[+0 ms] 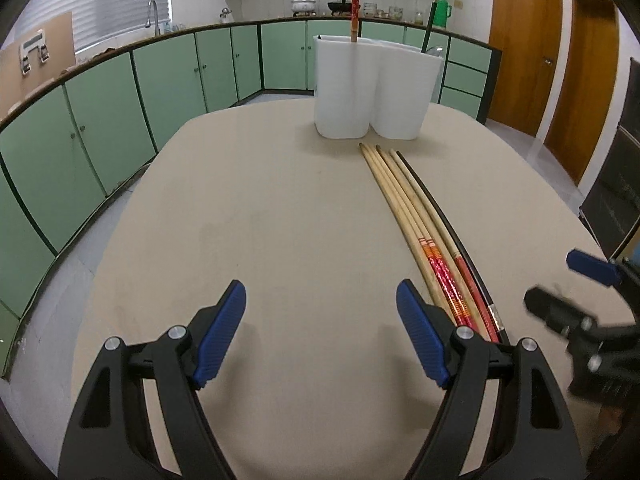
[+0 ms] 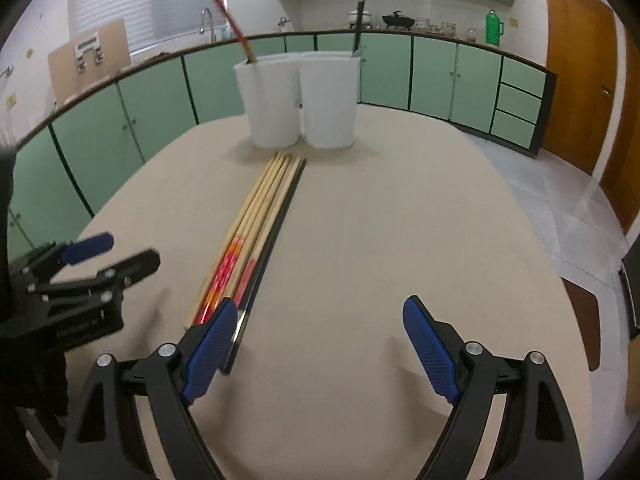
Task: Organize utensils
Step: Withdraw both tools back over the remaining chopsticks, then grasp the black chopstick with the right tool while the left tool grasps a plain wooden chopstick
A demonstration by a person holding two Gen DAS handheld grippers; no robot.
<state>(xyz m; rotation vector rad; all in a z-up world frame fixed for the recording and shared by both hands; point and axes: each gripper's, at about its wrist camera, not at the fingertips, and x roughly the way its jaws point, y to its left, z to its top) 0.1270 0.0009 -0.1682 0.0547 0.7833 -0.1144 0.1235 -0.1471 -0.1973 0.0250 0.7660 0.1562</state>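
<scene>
Both blue-padded grippers, left [image 1: 320,336] and right [image 2: 320,350], gape wide and empty, so grabbing the tight row of bamboo-and-black chopsticks [image 2: 260,232] risks pinching several together.

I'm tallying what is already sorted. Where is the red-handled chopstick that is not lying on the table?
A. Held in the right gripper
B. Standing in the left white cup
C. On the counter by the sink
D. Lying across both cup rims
B: one red-handled chopstick stands in the left white cup, leaning out over its rim, while both grippers are open and hold nothing.
</scene>
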